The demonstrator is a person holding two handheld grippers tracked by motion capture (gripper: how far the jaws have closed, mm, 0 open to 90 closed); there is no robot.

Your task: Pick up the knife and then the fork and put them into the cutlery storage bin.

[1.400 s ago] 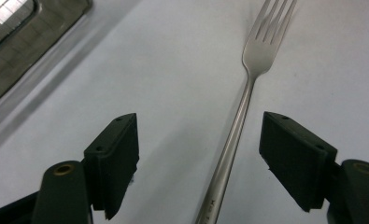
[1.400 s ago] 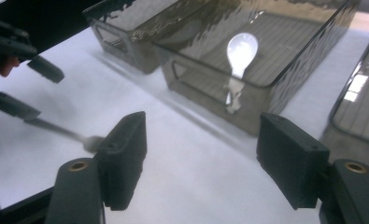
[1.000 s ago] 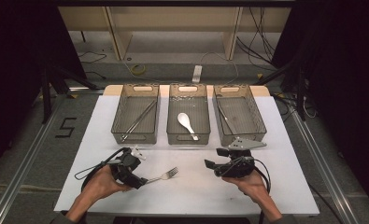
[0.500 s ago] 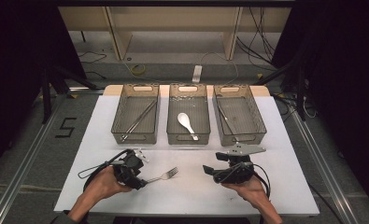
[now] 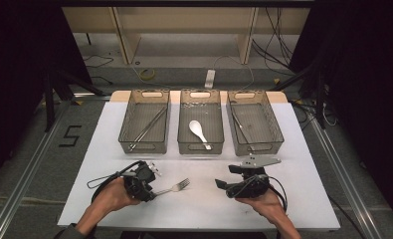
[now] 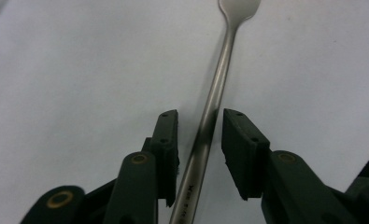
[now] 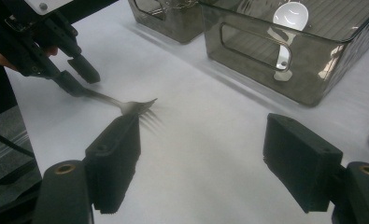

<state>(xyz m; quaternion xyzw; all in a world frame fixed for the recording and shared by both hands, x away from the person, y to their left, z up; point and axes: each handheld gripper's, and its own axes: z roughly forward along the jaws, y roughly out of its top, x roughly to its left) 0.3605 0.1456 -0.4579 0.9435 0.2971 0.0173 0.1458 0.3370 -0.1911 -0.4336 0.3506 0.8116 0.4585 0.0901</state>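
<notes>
Left tongs closing round fork handle

Fork (image 5: 175,187) lies flat on white bench (image 5: 303,149), in front of the middle bin (image 5: 200,148), tines pointing toward right tongs. Left tongs (image 6: 200,140) have just been closing, handle between the pads (image 6: 236,144), small gaps still visible both sides, not clamped yet. Right tongs (image 7: 201,163) wide apart, nothing between them, hovering over bench near fork tines. White spoon (image 5: 199,132) sits in middle bin
</notes>
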